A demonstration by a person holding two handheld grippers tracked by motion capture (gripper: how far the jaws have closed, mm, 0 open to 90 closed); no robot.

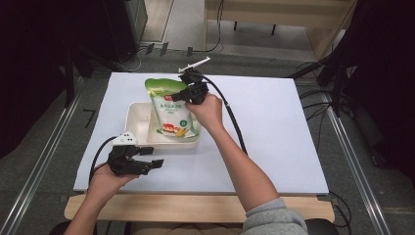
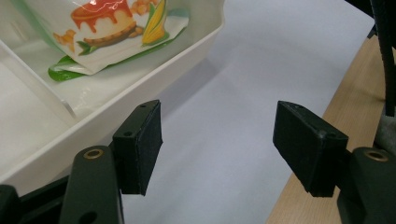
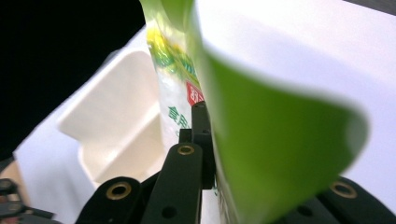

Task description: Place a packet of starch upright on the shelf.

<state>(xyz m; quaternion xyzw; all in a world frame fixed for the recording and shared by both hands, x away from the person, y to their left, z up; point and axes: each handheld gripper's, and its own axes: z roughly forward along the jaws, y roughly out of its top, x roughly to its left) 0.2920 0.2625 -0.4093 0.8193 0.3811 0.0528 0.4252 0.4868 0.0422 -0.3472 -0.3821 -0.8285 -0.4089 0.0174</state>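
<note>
Two hand-held grippers are in my view over a white surface (image 1: 274, 137). My right hand-held gripper (image 1: 182, 96) is clenched on a green and white food pouch (image 1: 171, 107), gripping it partway down its right side. In the right gripper view the jaws close on the pouch (image 3: 261, 140) from either side, one black jaw pressed flat against its printed face, and the green top of the pouch curls over toward the camera.

The pouch stands nearly upright, its lower end resting inside a shallow white tray (image 1: 134, 122). The tray lies on the left half of the surface, about midway between the far and near edges. In the left gripper view the bottom of the pouch (image 2: 112, 32), printed with a dessert and an ear of corn, sits in the tray (image 2: 140, 88) against the wall on the near side, to the right of a low divider.

My left hand-held gripper (image 1: 155, 163) is released, its jaws standing well apart with nothing between them. It hovers near the near-left corner of the surface, just beside the near wall of the tray and not touching it. In the left gripper view its pads (image 2: 149, 144) frame bare white surface (image 2: 224, 140), and a wooden strip (image 2: 355, 84) runs along the edge at the right.
</note>
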